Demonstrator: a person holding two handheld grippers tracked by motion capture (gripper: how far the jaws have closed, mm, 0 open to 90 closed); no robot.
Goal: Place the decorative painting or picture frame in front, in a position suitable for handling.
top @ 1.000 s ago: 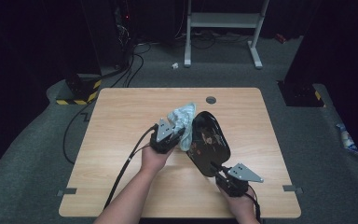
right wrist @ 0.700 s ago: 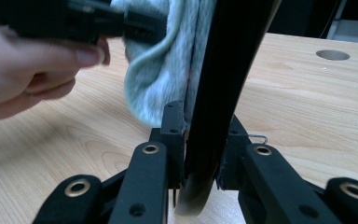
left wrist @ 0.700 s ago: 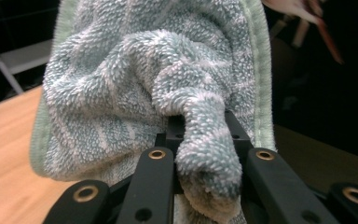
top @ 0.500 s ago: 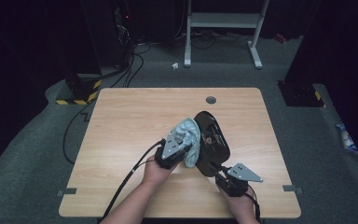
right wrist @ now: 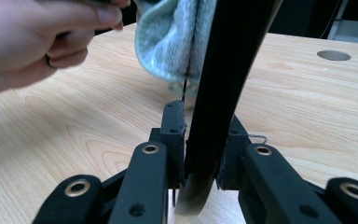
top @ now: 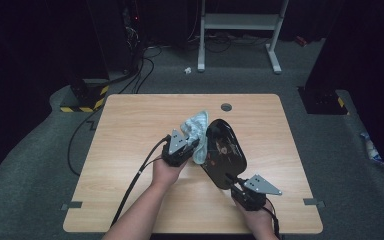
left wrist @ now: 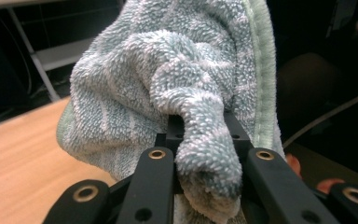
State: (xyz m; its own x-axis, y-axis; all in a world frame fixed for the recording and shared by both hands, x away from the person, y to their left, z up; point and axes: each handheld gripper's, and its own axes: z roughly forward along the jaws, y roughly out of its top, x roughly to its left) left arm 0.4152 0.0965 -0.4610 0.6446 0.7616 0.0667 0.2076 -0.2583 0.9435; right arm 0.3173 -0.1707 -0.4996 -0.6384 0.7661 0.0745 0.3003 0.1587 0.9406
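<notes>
A: How much room on the table [top: 130, 130]?

B: Bare wood lies on both sides and toward the far edge; the work sits mid-table.

A: The hands?

B: The left gripper [top: 189, 148] is clamped on a pale towel [top: 196, 131], pressed against the plate [top: 225, 150]. The right gripper [top: 240, 189], near the front edge, pinches the plate's rim, holding it tilted, seemingly off the wood.

A: The plate?

B: Black, glossy, oval.

towel [top: 196, 131] against the left face of the tray [top: 224, 152], above the table [top: 130, 130]
</notes>
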